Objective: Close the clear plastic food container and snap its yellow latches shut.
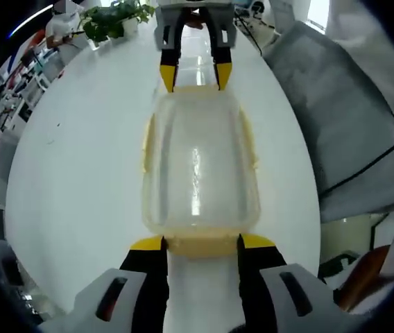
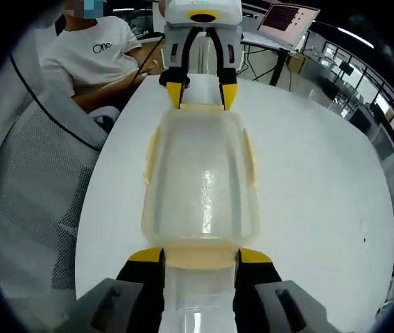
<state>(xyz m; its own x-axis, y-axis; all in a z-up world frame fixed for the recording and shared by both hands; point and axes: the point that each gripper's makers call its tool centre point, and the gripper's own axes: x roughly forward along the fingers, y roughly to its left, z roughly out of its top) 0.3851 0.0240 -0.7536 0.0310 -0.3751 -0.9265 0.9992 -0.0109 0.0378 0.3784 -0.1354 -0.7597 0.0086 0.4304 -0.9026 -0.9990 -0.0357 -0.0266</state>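
A big round white table (image 1: 79,194) holds everything, and its far edge curves away in both views. A grey mesh office chair (image 2: 37,187) stands beside the table in the right gripper view, and only part of it fits in. Behind it sits a person in a white T-shirt (image 2: 89,59), cut off by the chair and the edge of the view. In the left gripper view a grey chair back (image 1: 349,132) fills the right side, and a leafy green plant (image 1: 114,19) sits at the far end of the table, small and blurry. In the middle of the table lies the clear plastic food container with a see-through lid (image 1: 200,166), between the two grippers. The lid looks to be resting on top, but it is hard to tell if it is pressed fully down. Pale yellow latches (image 1: 204,244) show at the ends and along the sides, and I cannot tell if they are snapped shut. The left gripper (image 1: 200,242) has its black, yellow-tipped jaws wide apart, one at each corner of the near end latch, touching or almost touching it. The right gripper (image 2: 199,255) is at the other end, its jaws spread just as wide beside that latch, gripping nothing.
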